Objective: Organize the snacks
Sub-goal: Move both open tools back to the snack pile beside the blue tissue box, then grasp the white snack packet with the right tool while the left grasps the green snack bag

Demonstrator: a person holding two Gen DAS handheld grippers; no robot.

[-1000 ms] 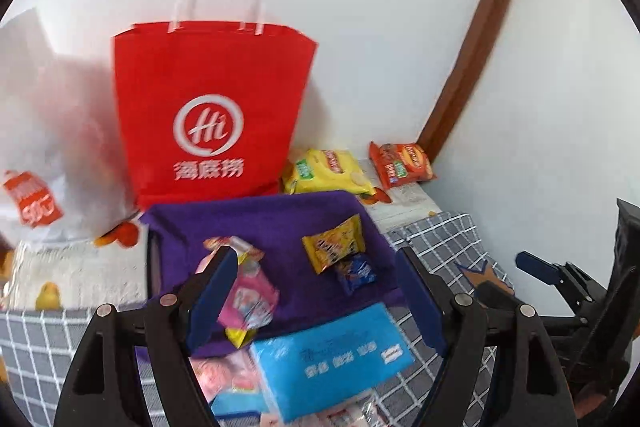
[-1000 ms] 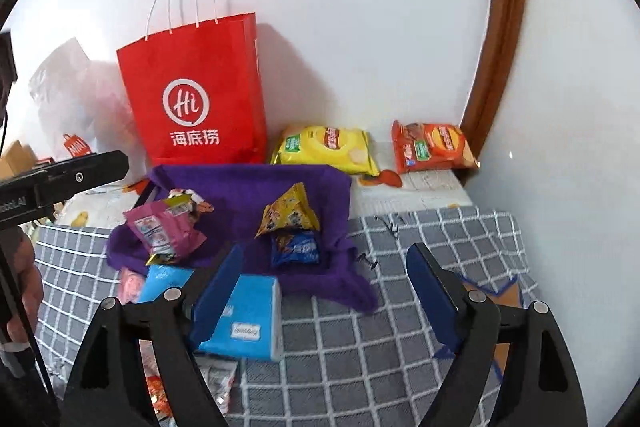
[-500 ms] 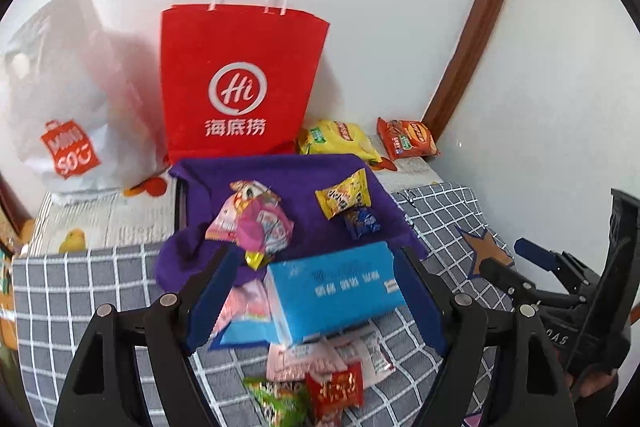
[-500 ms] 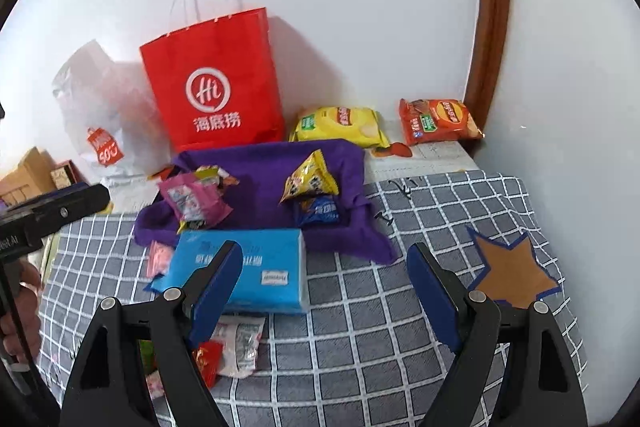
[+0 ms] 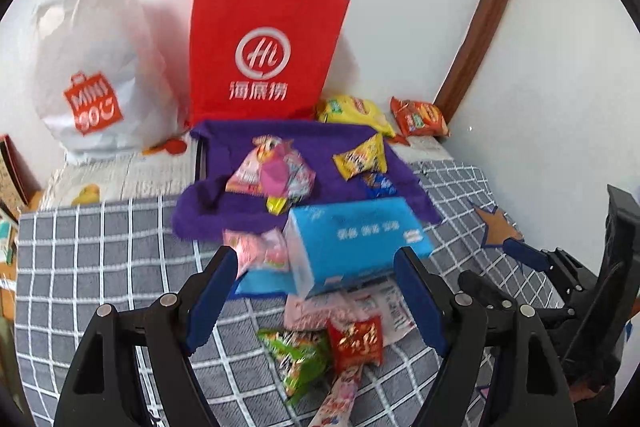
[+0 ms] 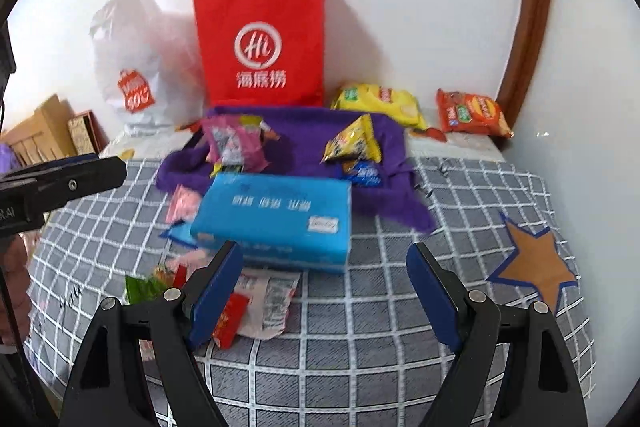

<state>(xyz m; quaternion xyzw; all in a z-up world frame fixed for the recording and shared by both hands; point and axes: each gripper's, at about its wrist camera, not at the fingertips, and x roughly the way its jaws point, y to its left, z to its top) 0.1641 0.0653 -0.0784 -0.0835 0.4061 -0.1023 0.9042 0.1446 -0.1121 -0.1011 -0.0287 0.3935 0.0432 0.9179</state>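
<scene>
A grey cloth with a white grid [image 5: 100, 247] covers the tabletop. The towel [image 5: 320, 143] is purple, the tissue pack [image 6: 276, 215] bright blue, the paper bag [image 5: 264, 51] red with white lettering, the far chip packets yellow [image 6: 380, 103] and orange [image 6: 472, 113].

A paper bag [image 5: 264, 51] stood against the wall, with a plastic bag [image 5: 96, 67] to its left and two chip packets [image 6: 380, 103] to its right. A cloth [image 5: 320, 143] lay spread before the paper bag, with several snack packets [image 5: 276, 175] on it. A tissue box [image 6: 276, 219] lay in front of the cloth on the checked cover [image 6: 360, 339], partly over more loose packets [image 5: 340, 339]. A star patch [image 6: 536, 263] lay to the box's right.
</scene>
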